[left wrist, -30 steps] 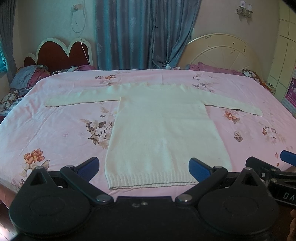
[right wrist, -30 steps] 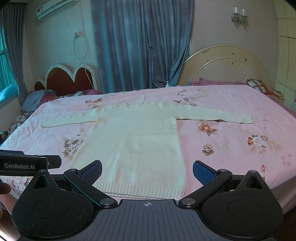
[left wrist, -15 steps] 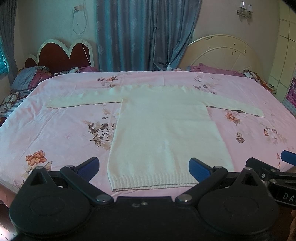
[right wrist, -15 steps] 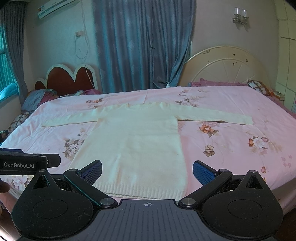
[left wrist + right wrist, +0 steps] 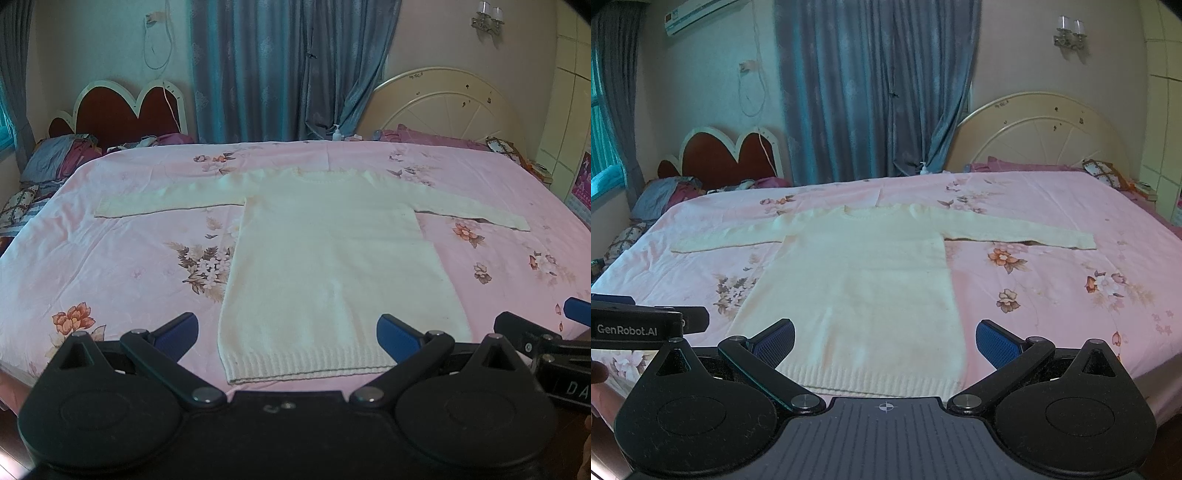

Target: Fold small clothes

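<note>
A cream knit sweater (image 5: pixel 332 258) (image 5: pixel 864 288) lies flat on the pink floral bed, both sleeves spread out sideways and its ribbed hem nearest me. My left gripper (image 5: pixel 288 332) hovers open just short of the hem, nothing between its blue pads. My right gripper (image 5: pixel 885 338) is also open, held over the hem's right half, empty. The right gripper's tip (image 5: pixel 554 332) shows at the right edge of the left wrist view. Likewise, the left gripper's body (image 5: pixel 646 325) shows at the left edge of the right wrist view.
The pink floral sheet (image 5: pixel 110 258) covers the whole bed. Two headboards stand behind, red heart-shaped (image 5: pixel 125 110) and cream round (image 5: pixel 454 107), with pillows and clothes piled at the far left (image 5: pixel 55 158). Blue curtains (image 5: pixel 288 66) hang beyond; a small pump bottle (image 5: pixel 337 132) sits at the far edge.
Both wrist views have drifted slightly, with the sweater sitting a touch lower and closer in frame; the sweater itself has not moved and both grippers stay open.
</note>
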